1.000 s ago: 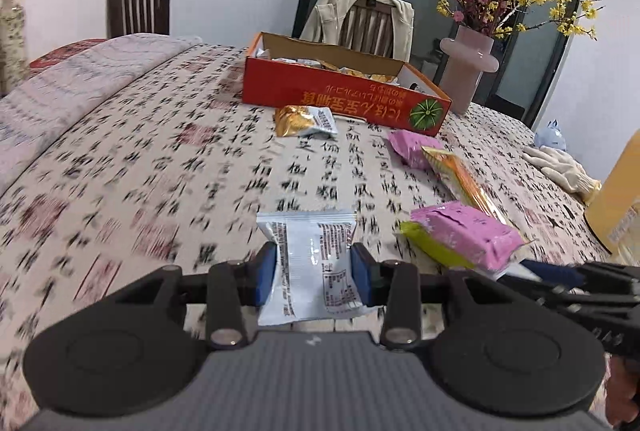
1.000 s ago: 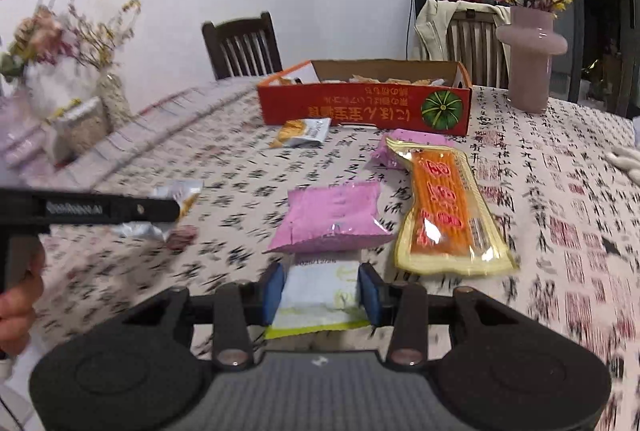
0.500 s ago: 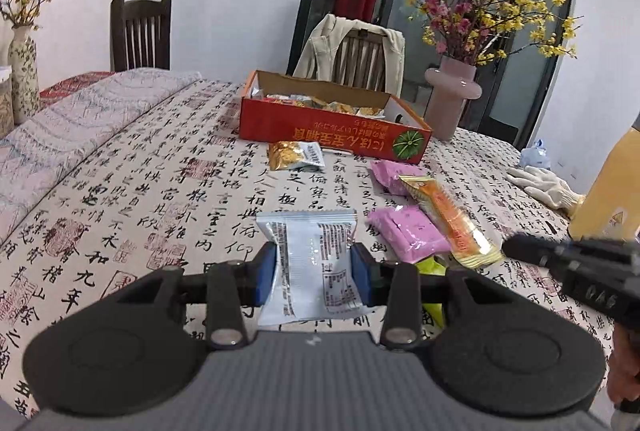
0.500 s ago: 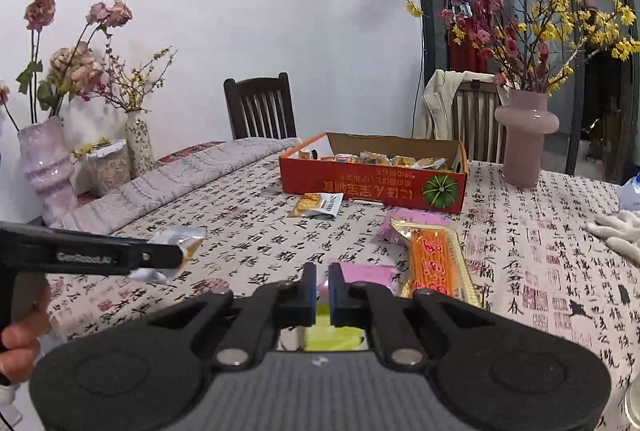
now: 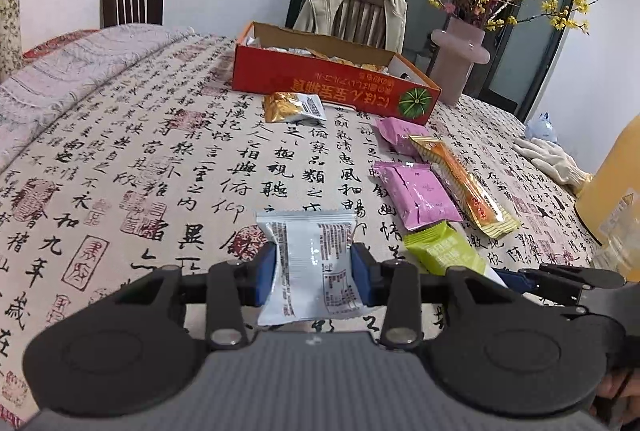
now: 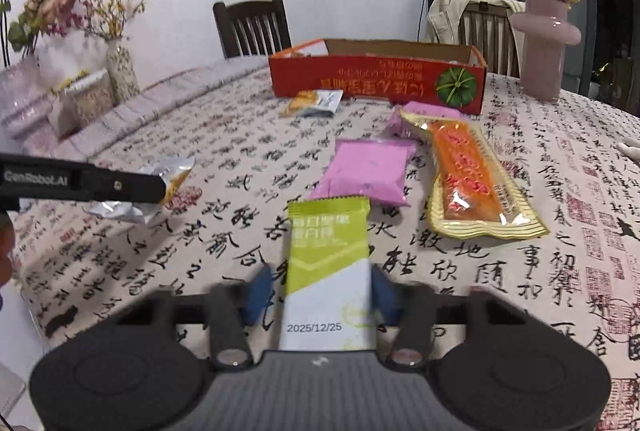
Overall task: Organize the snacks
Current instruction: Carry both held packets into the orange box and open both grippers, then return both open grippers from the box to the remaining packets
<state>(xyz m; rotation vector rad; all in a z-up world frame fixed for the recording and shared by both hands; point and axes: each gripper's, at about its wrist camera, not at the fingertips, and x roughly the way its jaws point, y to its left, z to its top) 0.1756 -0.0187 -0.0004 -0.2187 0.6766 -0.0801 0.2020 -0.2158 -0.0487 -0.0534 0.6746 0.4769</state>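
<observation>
My left gripper (image 5: 314,271) is shut on a silver-white snack packet (image 5: 312,251), held just above the calligraphy tablecloth; the right wrist view shows that packet (image 6: 176,171) at the left. My right gripper (image 6: 322,295) sits low over a green-and-white packet (image 6: 328,243) that lies flat between its fingers. Its jaws are opening, and a gap shows beside the left pad. An open orange box (image 5: 336,87) with several snacks inside stands at the far side. Two pink packets (image 6: 366,171), a long orange packet (image 6: 472,175) and a gold packet (image 5: 292,107) lie before it.
A pink vase of flowers (image 5: 460,59) stands behind the box at the right, with two chairs beyond the table. White gloves (image 5: 552,159) and a yellow container (image 5: 616,183) lie at the right edge. Vases (image 6: 120,71) line the left side.
The right gripper was shut and lifted half a second ago; now it is down at the table with its jaws apart around the green packet. The left gripper still holds the silver-white packet.
</observation>
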